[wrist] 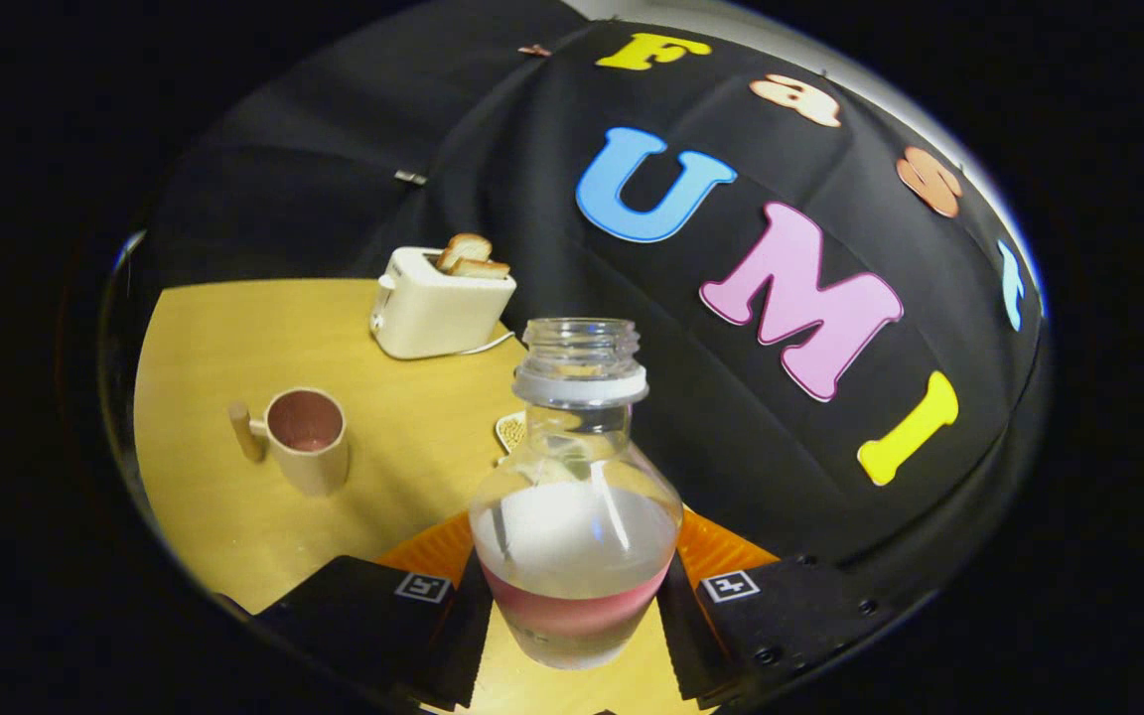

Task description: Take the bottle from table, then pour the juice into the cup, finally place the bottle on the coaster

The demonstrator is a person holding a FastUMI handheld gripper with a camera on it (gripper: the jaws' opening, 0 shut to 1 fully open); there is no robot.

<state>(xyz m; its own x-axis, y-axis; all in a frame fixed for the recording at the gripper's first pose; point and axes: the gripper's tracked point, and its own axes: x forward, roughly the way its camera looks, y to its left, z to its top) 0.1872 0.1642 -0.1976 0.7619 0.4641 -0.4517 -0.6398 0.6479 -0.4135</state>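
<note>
Gripper (574,601) clamped on the bottle (575,516), both fingers pressed to its lower sides.

The bottle stands upright with its cap off, holding a shallow pink layer of juice (low in the belly). An orange coaster (721,548) shows just behind the bottle. The cup (306,437) stands on the table (234,328) well apart from the bottle, handle turned away from it; a toaster (438,303) with 2 slices sits beyond the cup.

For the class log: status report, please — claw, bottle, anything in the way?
Claw shut on bottle, cap off, red juice low inside. Cup beyond, beside the toaster. Orange coaster just behind bottle. Nothing between bottle and cup.
</note>
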